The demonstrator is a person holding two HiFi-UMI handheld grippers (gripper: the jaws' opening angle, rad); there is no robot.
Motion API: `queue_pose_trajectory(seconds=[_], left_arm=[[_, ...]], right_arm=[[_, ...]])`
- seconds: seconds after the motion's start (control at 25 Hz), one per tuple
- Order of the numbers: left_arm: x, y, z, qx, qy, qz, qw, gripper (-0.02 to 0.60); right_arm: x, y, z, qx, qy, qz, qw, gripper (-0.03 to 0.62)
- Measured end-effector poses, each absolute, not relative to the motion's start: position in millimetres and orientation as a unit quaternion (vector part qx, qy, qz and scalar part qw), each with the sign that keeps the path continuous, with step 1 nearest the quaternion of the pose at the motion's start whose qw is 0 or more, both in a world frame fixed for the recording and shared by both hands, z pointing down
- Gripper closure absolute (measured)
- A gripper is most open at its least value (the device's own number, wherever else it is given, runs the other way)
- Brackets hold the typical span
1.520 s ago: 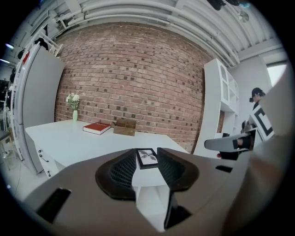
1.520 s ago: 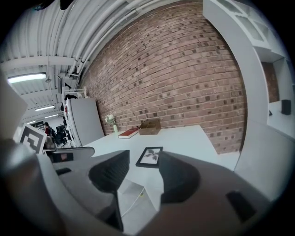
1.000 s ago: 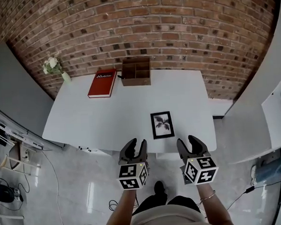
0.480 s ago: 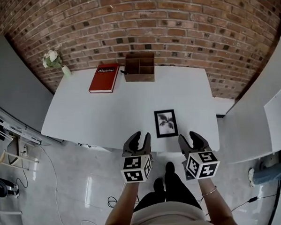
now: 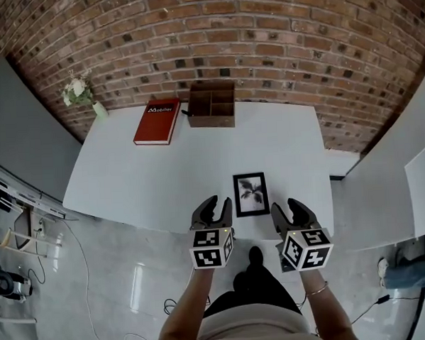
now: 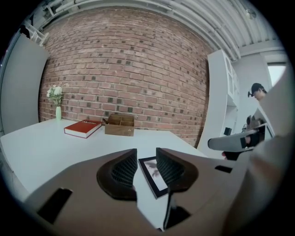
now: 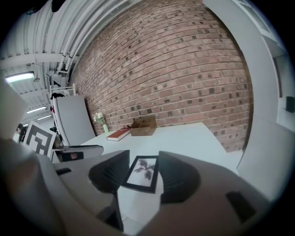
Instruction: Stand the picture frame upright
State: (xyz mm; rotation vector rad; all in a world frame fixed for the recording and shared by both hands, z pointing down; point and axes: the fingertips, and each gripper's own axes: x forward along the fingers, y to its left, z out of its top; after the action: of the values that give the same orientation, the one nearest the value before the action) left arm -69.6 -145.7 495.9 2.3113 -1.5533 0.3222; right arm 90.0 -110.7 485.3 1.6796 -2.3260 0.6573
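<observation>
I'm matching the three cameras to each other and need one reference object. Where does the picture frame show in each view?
Head view: the picture frame lies flat near the table's front edge, right of centre.
Left gripper view: low centre, seen through the open jaws' gap.
Right gripper view: low centre, seen through the open jaws' gap.
Shared landmark: the red book at the table's far side.

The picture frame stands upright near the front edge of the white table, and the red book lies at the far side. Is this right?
No: the picture frame lies flat, as the head view shows. It is near the table front edge, and the red book lies at the far side.
</observation>
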Motion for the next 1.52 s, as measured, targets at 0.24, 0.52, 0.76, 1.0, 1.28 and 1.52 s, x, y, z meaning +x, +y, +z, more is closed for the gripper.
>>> queue_pose_trajectory(seconds=[0.24,0.52,0.76,1.0,1.28,1.52], left_arm=[[-52,-165,522,0.807,-0.544,0.146,0.179,0.468],[-39,-182,555,0.795,-0.542,0.187,0.199,0.468],[-33,-191,585,0.786,-0.534,0.221,0.221,0.468],[-29,-193,609,0.776,-0.525,0.248,0.245,0.468],[-22,-193,624,0.767,-0.516,0.276,0.265,0.474],[-20,-194,627,0.764,-0.518,0.274,0.271,0.491]], right_arm=[[99,-129,488,0.565,-0.785,0.237,0.089,0.410],[102,-146,493,0.556,-0.790,0.241,0.097,0.410],[104,-155,493,0.551,-0.792,0.243,0.100,0.410],[107,-162,496,0.548,-0.791,0.249,0.105,0.410],[107,-163,505,0.544,-0.791,0.257,0.114,0.410],[107,-166,509,0.542,-0.791,0.260,0.115,0.410]])
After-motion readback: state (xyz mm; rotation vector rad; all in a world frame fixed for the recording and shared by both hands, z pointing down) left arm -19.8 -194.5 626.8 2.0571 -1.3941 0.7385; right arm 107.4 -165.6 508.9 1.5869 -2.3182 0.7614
